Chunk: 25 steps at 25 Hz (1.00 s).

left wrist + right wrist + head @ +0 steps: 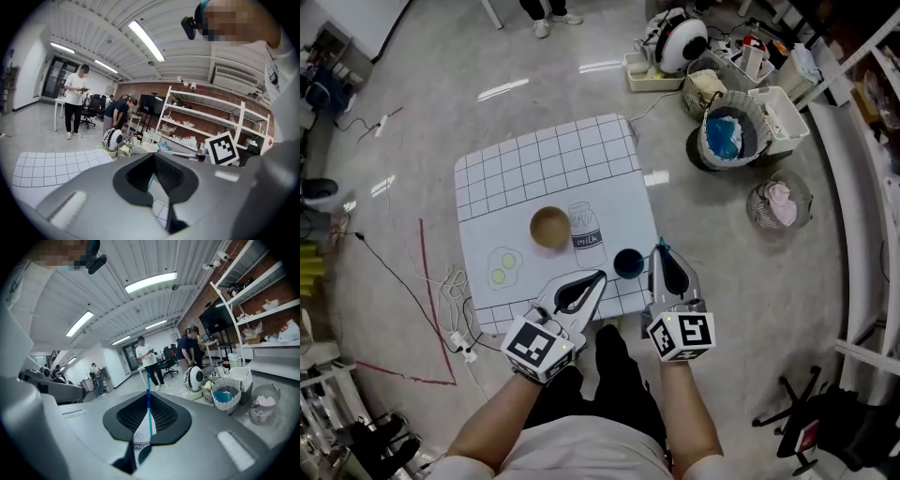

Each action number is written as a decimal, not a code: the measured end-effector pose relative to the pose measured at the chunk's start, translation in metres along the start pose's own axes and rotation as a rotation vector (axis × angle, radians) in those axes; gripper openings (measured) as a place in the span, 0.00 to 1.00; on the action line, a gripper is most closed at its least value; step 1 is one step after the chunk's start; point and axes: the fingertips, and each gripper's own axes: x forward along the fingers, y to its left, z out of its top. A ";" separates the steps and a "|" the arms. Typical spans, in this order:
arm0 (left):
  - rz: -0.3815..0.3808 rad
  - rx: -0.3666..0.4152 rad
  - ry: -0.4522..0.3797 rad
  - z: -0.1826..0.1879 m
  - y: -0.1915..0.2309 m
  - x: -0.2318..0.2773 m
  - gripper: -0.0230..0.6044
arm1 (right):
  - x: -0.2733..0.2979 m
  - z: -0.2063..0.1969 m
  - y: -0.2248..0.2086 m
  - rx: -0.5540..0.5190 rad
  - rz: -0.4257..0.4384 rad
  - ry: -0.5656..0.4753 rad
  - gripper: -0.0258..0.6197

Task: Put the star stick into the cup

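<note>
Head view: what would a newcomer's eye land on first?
The white grid mat on the grey floor stands out most, with a brown bowl near its middle and a dark cup by its near right edge. Next come the two marker-cube grippers at the bottom. The right gripper is shut on the thin blue star stick just beside the cup, and the left gripper is shut on nothing.
</note>
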 end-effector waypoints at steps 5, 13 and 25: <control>0.011 -0.022 0.019 -0.015 0.015 0.014 0.05 | 0.014 -0.031 -0.004 0.007 0.000 0.052 0.09; 0.018 -0.051 0.054 -0.040 0.030 0.021 0.05 | 0.024 -0.075 -0.009 0.030 -0.005 0.120 0.09; -0.043 -0.064 0.043 -0.046 0.019 0.021 0.05 | 0.001 -0.106 -0.023 0.002 -0.101 0.230 0.12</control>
